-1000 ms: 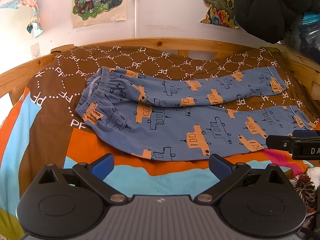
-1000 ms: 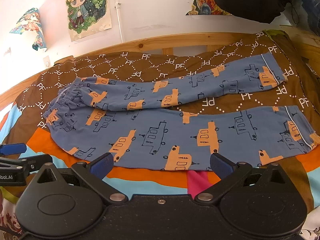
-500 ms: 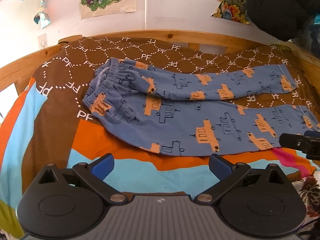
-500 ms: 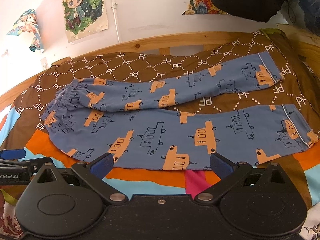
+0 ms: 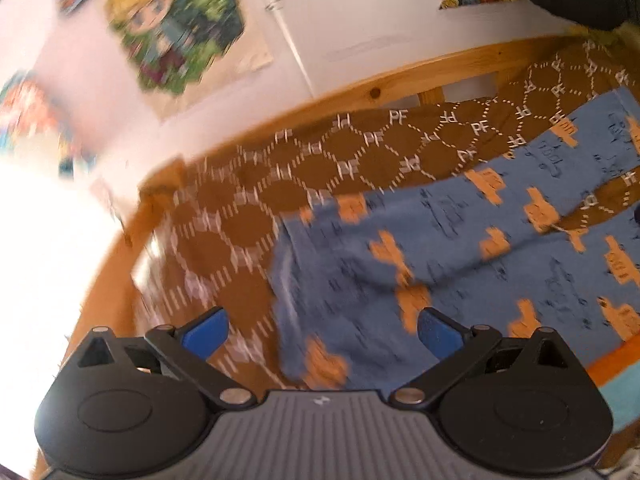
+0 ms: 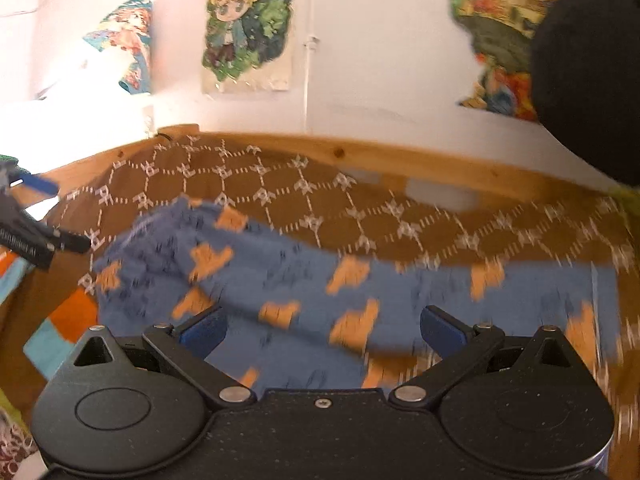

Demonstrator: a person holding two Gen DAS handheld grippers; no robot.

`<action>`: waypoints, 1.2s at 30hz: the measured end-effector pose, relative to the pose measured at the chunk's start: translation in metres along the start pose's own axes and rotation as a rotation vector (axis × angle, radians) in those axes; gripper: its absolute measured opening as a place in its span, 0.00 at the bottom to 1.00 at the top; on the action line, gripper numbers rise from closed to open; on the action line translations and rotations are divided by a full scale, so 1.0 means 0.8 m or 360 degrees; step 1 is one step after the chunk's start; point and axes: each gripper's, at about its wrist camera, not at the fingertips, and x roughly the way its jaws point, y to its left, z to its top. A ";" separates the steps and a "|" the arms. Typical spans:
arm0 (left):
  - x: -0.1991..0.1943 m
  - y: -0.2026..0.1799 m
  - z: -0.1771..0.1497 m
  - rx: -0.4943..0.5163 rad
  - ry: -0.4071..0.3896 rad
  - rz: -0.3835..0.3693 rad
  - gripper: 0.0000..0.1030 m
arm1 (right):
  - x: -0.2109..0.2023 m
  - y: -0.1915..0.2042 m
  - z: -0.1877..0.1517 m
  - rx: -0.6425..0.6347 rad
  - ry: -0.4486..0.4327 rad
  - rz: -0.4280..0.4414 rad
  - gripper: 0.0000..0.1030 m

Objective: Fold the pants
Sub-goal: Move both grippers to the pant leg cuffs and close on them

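- Left gripper (image 5: 322,330) hung over the pants' (image 5: 460,256) waistband edge, jaws spread.
- Right gripper (image 6: 322,330), jaws spread, hung over both legs; blanket (image 6: 360,216) bare beyond.

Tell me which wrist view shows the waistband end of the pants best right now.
The left wrist view: the waistband lies just ahead of the open left gripper, its edge running across the brown blanket, though blurred. The right wrist view shows that end farther off at the left, more smeared, beyond the open right gripper.

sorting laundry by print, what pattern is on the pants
Blue pants with orange shapes and dark outline drawings; clearest in the left wrist view, though blurred.
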 end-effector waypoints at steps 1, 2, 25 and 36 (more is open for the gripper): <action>0.005 0.004 0.021 0.0043 -0.0006 0.0019 1.00 | 0.012 -0.010 0.014 0.0002 0.0003 0.0038 0.99; 0.011 0.003 0.036 0.0066 -0.0018 0.0028 1.00 | 0.026 -0.020 0.029 0.0011 0.0010 0.0083 0.99; 0.328 -0.026 0.148 0.0385 0.0018 -0.0683 0.84 | 0.324 -0.154 0.091 -0.0341 0.0511 0.0638 0.83; 0.355 -0.023 0.138 0.0429 0.0279 -0.0732 0.48 | 0.372 -0.125 0.086 -0.0595 0.0774 0.0657 0.41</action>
